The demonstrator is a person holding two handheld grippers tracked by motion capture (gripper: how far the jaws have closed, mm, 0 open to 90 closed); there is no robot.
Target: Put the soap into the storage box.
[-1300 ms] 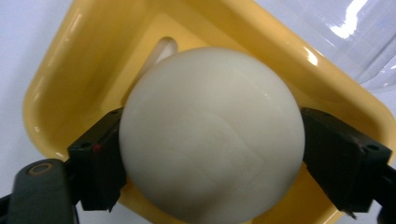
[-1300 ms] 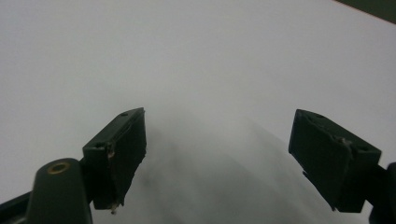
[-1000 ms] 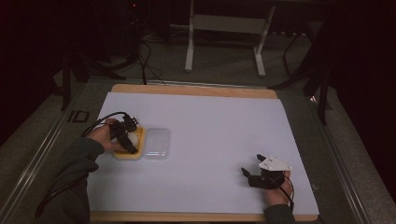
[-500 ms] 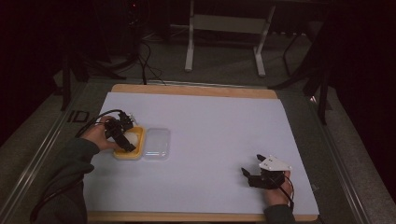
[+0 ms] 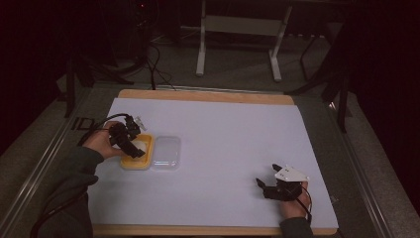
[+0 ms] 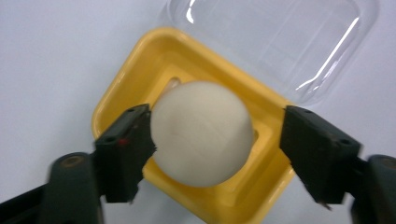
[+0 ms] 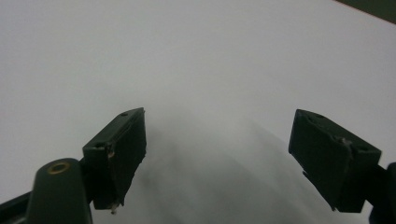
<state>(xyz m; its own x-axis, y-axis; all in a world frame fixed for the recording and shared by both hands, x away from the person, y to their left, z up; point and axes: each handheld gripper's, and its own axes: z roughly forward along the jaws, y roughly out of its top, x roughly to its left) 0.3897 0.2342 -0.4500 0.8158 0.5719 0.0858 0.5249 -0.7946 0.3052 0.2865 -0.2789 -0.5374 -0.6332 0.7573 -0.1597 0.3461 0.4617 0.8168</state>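
left tool [image 6: 217, 147] jaws apart, straddling a white ball [image 6: 201, 133] sitting in the yellow tray [image 6: 119, 95], clear lid [image 6: 289, 42] open beside it. left jaw touches the ball, right jaw clear of it. ball looks light, smooth, round, likely slippery or fragile: grip across the widest part, gently. right tool [image 7: 233, 158] jaws apart, idle over the table [image 5: 233, 134].

Left gripper [image 5: 132, 147]: it moves a little up and to the left, and now sits over the left side of the yellow tray [image 5: 128, 162]
Left hand [image 5: 101, 144]: it pulls back toward the left edge of the table [image 5: 208, 96]
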